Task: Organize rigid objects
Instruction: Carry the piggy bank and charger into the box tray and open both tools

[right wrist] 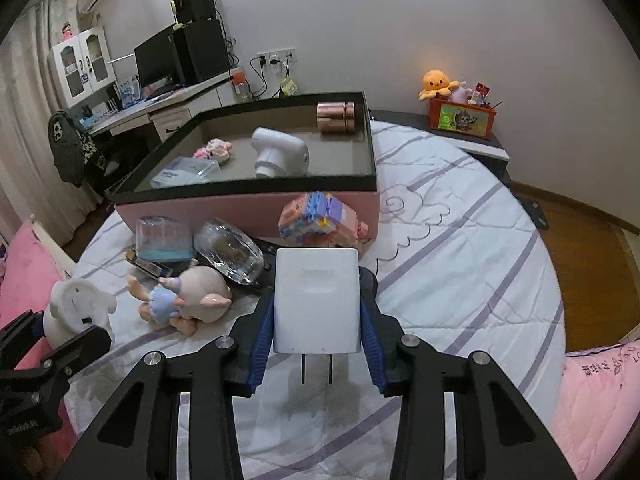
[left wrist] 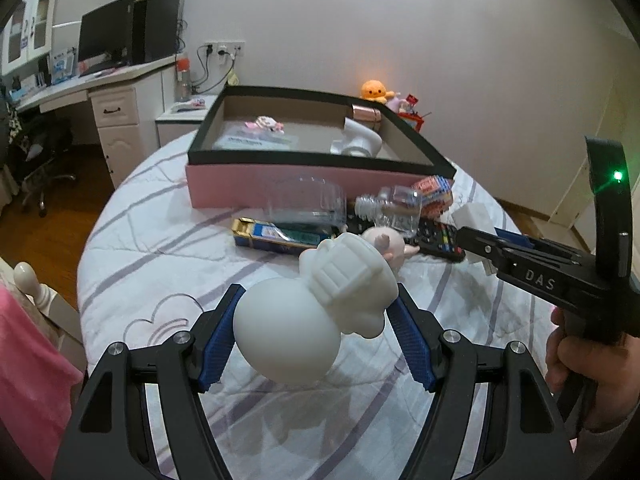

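My left gripper [left wrist: 318,292] is shut on a white figurine [left wrist: 296,328], held above the striped bedspread; the same figurine [right wrist: 76,308] shows at the left edge of the right wrist view. My right gripper [right wrist: 318,292] is shut on a white plug-in charger [right wrist: 316,300], whose two prongs point back toward the camera. In the left wrist view that charger [left wrist: 474,216] sits at the tip of the right gripper [left wrist: 466,236]. Behind both stands a pink box with a black rim [right wrist: 240,208]. It holds a white device [right wrist: 280,156], a copper cylinder [right wrist: 336,117] and a small pink toy [right wrist: 214,149].
In front of the box lie a pig doll [right wrist: 192,296], a clear glass bottle [right wrist: 230,250], a pastel block toy [right wrist: 316,220], a clear container [right wrist: 164,238], a blue carton [left wrist: 276,236] and a black remote [left wrist: 438,240]. A pink pillow [right wrist: 600,392] lies at the right; a desk [left wrist: 100,80] stands far left.
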Motion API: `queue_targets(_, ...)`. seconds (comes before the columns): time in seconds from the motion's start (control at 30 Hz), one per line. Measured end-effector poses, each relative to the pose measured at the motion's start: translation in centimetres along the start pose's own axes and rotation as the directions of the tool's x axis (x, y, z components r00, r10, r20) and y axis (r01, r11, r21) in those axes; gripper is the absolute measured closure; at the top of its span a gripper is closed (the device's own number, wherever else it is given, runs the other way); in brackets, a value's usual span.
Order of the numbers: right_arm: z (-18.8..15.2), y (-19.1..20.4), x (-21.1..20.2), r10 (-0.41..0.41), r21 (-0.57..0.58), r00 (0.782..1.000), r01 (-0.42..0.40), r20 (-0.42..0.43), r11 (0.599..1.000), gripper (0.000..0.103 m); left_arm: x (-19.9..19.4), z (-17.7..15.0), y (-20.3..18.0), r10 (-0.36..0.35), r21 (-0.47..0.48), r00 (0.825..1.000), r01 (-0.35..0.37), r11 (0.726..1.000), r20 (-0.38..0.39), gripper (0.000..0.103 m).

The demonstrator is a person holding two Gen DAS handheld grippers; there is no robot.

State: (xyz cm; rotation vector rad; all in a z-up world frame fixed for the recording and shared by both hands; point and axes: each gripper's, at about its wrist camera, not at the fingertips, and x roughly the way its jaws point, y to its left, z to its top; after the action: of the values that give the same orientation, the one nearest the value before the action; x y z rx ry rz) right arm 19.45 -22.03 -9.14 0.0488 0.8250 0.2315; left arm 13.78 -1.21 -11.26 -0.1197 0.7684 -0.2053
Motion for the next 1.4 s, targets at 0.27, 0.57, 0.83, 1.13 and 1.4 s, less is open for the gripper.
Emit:
queue_targets(0.27, 2.0, 0.8, -1.7, 0.033, -0.019, 0.998, -0.032, 0.053, 0.999, 0.062, -0.9, 2.7, 0.8, 0.000, 0.010, 0.998, 0.000, 1.000, 0.062, 0.030)
queue_targets(0.57, 7.6, 1.4, -2.4, 0.041, -0.071, 0.989, -0.031, 0.145, 0.997, 0.062, 0.1, 9.7, 2.4, 0.030, 0.028, 0.988, -0.034, 0.999, 0.154, 0.030)
queue_targets(0.83, 12.9, 1.1, 1.0, 0.053, -0.078, 0.986, -0.041, 0.156, 0.996, 0.062, 5.1, 16.2, 3.3, 0.013, 0.036, 0.989, -0.018, 0.999, 0.148, 0.030)
queue_targets(1.13, 16.1, 0.1, 7.1, 0.055, -0.067, 0.994, -0.048, 0.095, 0.997, 0.062, 11.8, 19.9, 2.8, 0.026, 0.071, 0.995, -0.033, 0.997, 0.093, 0.030)
queue_targets(1.4, 16.3, -0.6, 11.4, 0.052, -0.047, 0.999, -0.051, 0.017, 0.998, 0.062, 16.9, 20.4, 2.1, 0.033, 0.086, 0.999, -0.032, 0.996, -0.005, 0.030)
